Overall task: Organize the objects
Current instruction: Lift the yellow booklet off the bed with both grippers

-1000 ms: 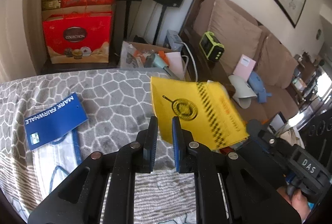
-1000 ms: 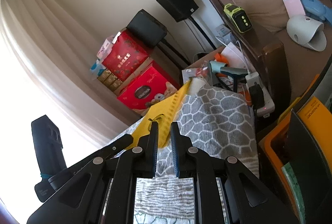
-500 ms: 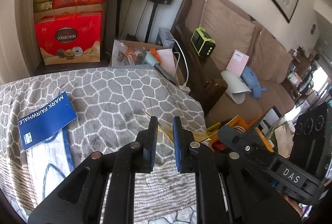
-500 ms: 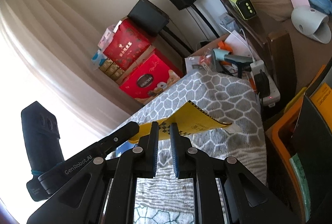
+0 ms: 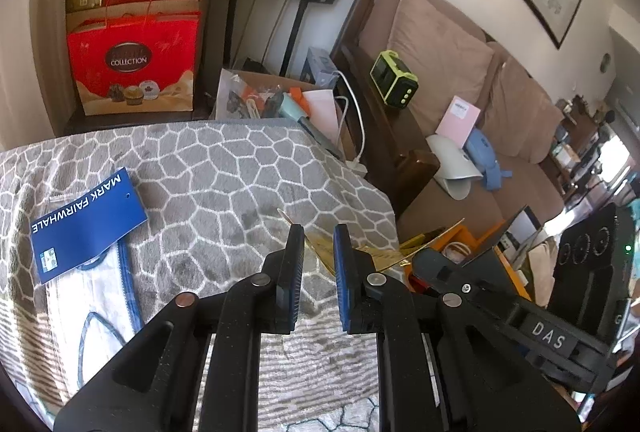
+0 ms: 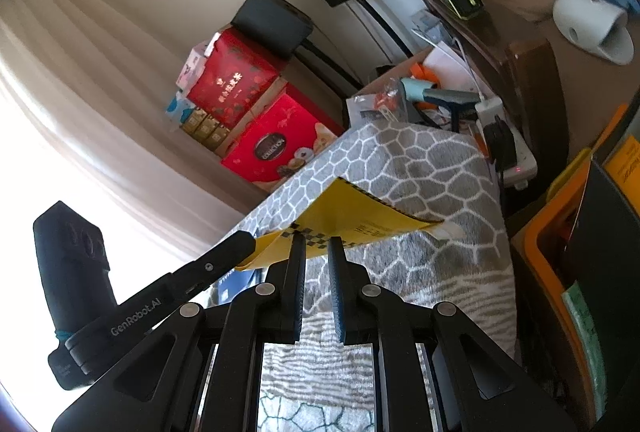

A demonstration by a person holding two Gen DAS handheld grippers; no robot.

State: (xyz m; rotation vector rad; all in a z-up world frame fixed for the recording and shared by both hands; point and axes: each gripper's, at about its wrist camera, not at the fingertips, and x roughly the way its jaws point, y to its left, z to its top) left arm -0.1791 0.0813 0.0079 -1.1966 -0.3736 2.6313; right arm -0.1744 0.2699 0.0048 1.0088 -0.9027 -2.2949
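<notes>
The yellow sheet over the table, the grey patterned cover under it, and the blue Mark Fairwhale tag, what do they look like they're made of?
Yellow sheet: thin matte paper or a light booklet; it sags and one corner curls.
Grey cover: soft plush fabric, probably fleece; the pile looks fuzzy and shaded.
Blue tag: stiff card with a slight sheen; flat, crisp edges and a punched hole.

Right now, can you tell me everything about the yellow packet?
The yellow packet is flat and thin, like paper, with a black checkered stripe, small print and a white tab at one corner. It is in the air, nearly level, above the grey honeycomb blanket. The left gripper pinches one corner. Its near edge sits at the right gripper tips; whether they pinch it, I cannot tell.
</notes>
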